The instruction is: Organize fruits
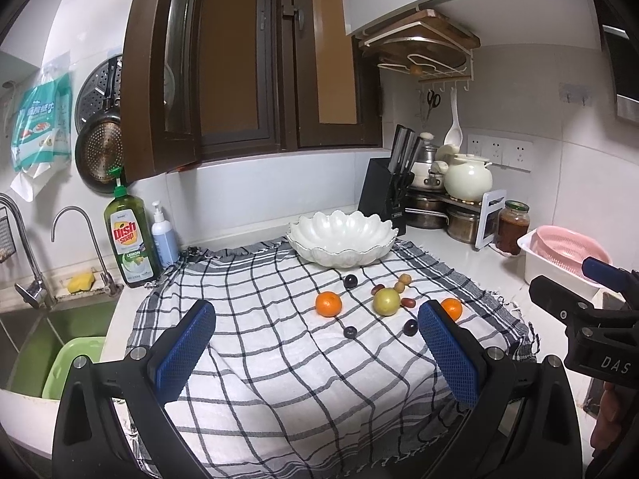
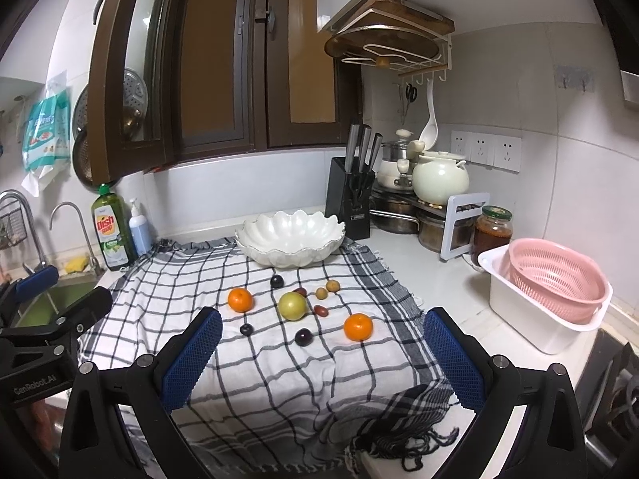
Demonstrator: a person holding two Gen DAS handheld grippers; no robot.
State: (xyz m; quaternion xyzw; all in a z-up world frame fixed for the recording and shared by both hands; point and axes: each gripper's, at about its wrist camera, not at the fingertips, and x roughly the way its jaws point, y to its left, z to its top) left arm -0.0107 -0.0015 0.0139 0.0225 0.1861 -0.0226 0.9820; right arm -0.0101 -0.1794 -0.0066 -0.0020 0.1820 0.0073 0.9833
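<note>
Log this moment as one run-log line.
stage: start | left hand-held gripper: open, empty | right hand-held gripper: open, empty | fruits: loose on checked cloth | white bowl: empty

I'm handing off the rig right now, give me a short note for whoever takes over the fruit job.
Left gripper: open, holding nothing, above the near cloth.
Right gripper: open, holding nothing, alongside it.
White bowl: at the back of the checked cloth, no fruit seen inside.
Fruit on the cloth: two oranges, a green fruit, dark plums, small brown and red ones.
Done: nothing yet.
Left: every piece, probably into the bowl.
</note>
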